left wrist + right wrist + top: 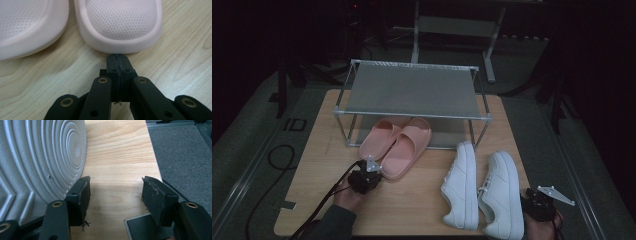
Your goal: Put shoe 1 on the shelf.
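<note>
Two pink slippers lie side by side on the wooden table [412,205], their toes under a metal shoe rack [412,90]. My left gripper [377,176] is shut with nothing in it. Its tip [117,58] touches the heel rim of the right-hand slipper [120,22], and the other slipper [27,25] lies beside it. Two white sneakers [462,185] sit at the front right. My right gripper [532,200] stands open at the table's right front corner. Its jaws [115,182] hold nothing, and one jaw is right beside the ribbed sole of the nearer sneaker [37,157].
The rack's mesh top shelf is bare, and its frame legs [347,132] stand on the table behind the slippers. Grey carpet [180,152] runs along the table's right edge. A black cable [277,160] loops on the floor at the left.
</note>
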A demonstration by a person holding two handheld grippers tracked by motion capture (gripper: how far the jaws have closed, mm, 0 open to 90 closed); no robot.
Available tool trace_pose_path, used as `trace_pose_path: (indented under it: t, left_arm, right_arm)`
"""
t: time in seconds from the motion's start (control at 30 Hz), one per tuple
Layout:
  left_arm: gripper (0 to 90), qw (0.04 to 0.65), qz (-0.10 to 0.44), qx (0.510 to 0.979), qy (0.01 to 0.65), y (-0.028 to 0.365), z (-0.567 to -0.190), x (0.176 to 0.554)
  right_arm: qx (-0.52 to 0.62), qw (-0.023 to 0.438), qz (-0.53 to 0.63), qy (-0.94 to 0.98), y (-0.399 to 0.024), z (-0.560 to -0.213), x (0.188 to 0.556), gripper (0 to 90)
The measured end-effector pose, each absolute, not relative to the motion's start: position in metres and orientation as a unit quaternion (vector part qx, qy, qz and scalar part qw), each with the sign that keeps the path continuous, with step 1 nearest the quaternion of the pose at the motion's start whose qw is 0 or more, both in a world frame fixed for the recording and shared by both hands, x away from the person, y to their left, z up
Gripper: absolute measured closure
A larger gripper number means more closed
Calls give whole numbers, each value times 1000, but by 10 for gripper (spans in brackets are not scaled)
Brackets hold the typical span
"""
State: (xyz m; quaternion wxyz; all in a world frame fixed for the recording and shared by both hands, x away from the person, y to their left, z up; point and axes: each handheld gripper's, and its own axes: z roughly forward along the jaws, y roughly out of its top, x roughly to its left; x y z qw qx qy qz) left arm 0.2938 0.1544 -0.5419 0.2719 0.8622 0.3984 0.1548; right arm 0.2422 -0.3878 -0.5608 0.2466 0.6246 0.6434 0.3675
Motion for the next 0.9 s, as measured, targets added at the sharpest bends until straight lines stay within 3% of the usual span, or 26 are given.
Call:
trace_pose_path:
  t: [0.9]
  left_arm:
    - [890, 306, 126, 884, 332, 93, -532, 296]
  right_arm:
    - [625, 247, 368, 643, -388, -561, 242, 392]
